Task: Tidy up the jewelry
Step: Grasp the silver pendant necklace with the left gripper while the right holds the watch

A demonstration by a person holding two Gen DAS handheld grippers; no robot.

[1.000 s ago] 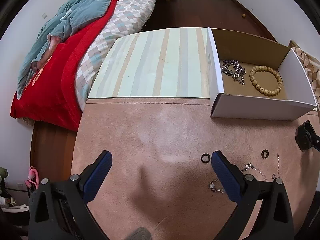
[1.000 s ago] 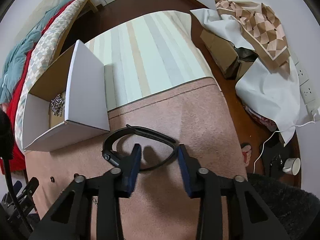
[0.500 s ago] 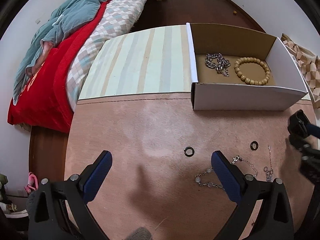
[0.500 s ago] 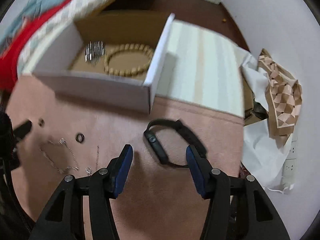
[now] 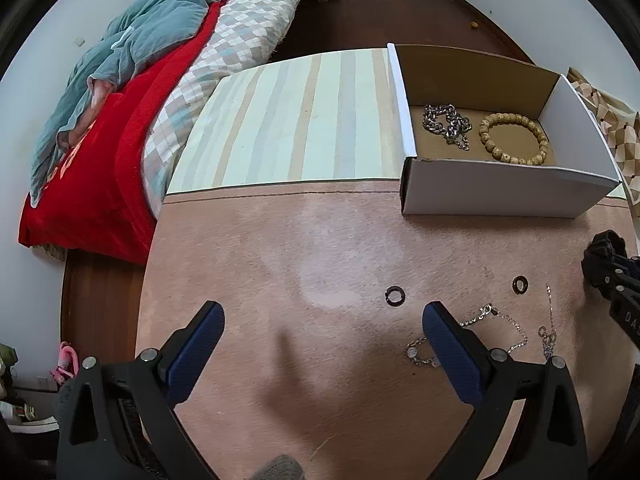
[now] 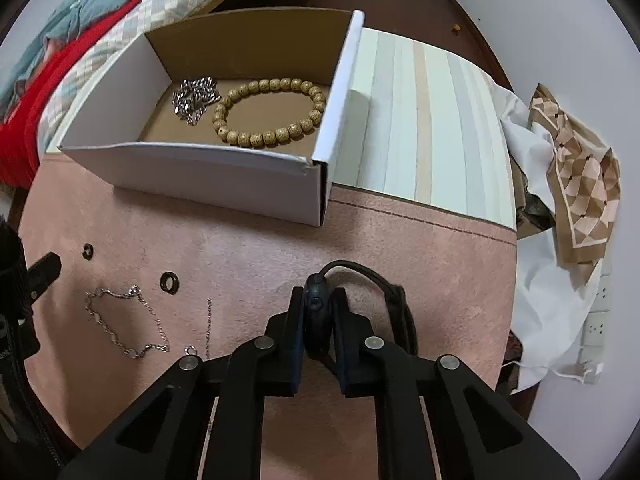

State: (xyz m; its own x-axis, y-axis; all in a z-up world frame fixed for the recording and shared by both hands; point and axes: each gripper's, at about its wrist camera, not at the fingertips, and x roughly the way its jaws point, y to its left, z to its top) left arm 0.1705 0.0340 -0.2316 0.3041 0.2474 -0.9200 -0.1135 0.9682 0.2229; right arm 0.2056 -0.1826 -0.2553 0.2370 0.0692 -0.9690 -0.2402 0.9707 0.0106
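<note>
The right gripper [image 6: 318, 312] is clenched on the body of a black watch [image 6: 317, 304], whose strap [image 6: 394, 300] loops out to the right over the pink mat [image 6: 240, 248]. Whether the watch is lifted off the mat or resting on it cannot be told. The left gripper [image 5: 322, 344] hangs released over the near part of the mat, its blue-padded fingers [image 5: 198, 344] spread wide with nothing between them.

A white cardboard box [image 6: 208, 172] sits at the far edge of the mat, partly over a striped cloth [image 6: 432, 120]. Inside it, a silver chain [image 6: 194, 94] lies bunched at the left and a wooden bead bracelet [image 6: 272, 110] lies flat just beside it at the right, the two close together or barely touching.

On the mat in front of the box, left of the held watch, lie the loose pieces. Two small dark rings [image 6: 169, 281] sit apart from each other, one nearer the mat's left edge [image 6: 87, 251]. Nearer the camera than them, a thin silver bracelet [image 6: 128, 320] lies in an open loop, and a fine straight chain [image 6: 208, 326] lies just to its right, with a tiny ring-shaped piece [image 6: 190, 349] at its near end. In the left wrist view the same thin bracelet [image 5: 492, 328] lies partly behind the right finger of the left gripper.

A bed with a red blanket [image 5: 100, 168] stands off the mat's left side.
</note>
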